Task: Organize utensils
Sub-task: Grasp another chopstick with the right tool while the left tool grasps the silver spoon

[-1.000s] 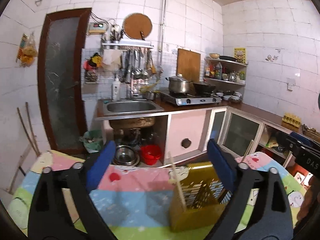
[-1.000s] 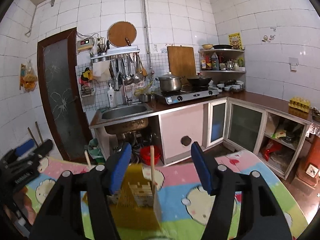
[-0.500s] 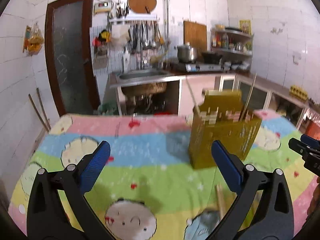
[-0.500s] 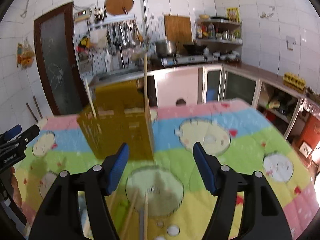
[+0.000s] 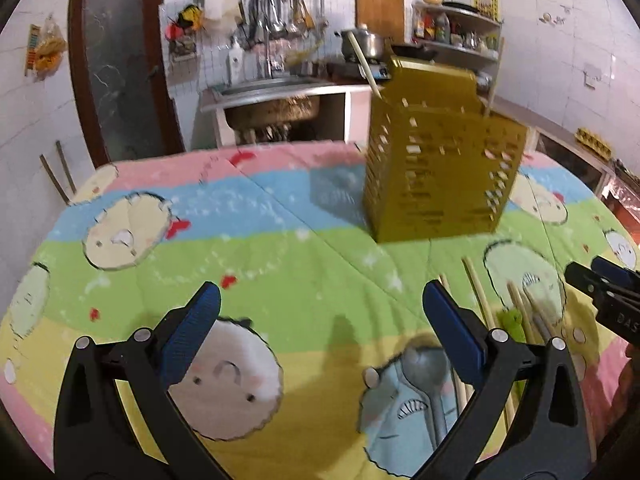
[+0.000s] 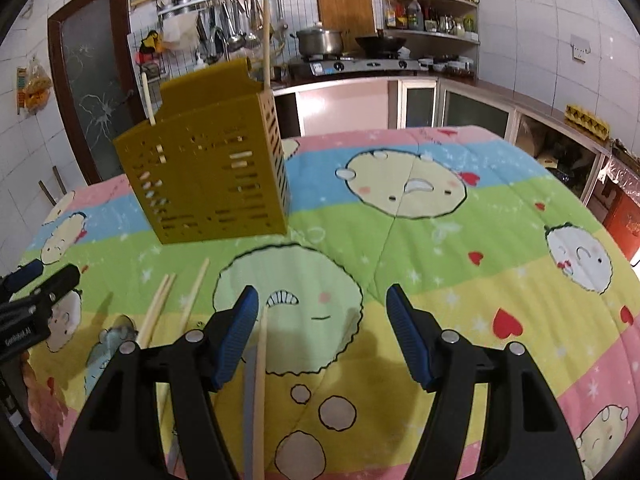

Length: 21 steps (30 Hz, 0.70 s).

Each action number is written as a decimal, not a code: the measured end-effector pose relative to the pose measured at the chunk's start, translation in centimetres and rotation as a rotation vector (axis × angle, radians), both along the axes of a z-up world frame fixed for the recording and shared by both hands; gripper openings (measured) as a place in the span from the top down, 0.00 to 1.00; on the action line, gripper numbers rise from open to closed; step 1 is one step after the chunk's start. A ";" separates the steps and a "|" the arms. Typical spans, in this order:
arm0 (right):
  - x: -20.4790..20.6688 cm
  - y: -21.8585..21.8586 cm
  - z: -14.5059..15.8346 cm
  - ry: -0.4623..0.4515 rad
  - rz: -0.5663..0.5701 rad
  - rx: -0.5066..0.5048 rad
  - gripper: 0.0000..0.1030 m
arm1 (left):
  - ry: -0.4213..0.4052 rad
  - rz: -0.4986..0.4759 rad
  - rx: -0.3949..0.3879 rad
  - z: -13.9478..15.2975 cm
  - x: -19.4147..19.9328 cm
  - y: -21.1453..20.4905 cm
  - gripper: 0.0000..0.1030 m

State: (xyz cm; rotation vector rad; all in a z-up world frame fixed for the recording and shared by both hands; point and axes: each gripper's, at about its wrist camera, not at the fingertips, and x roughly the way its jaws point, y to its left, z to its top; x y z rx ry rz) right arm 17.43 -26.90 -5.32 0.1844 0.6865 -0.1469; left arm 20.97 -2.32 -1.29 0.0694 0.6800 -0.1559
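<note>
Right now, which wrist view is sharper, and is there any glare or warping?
Left wrist view: yellow utensil holder and spoon look motion-smeared. Right wrist view: holder and chopsticks crisper. Both show fisheye bending and dark corners; no strong glare.

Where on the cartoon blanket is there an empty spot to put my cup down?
Two free patches: the blanket left of the yellow utensil holder, out to the table's edge, and the stretch to the holder's right with the red hearts. It is crowded in front of the holder, where the chopsticks and a metal spoon lie.
</note>
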 end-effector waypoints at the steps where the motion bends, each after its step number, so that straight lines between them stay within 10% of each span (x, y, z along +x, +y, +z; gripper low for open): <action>1: 0.1 0.0 -0.3 0.010 0.001 0.002 0.36 | 0.010 -0.006 -0.001 -0.3 0.0 -0.2 0.05; 21: 2.6 2.0 -2.9 0.146 0.058 -0.033 0.48 | 0.153 -0.030 0.009 -3.9 0.6 -2.0 0.05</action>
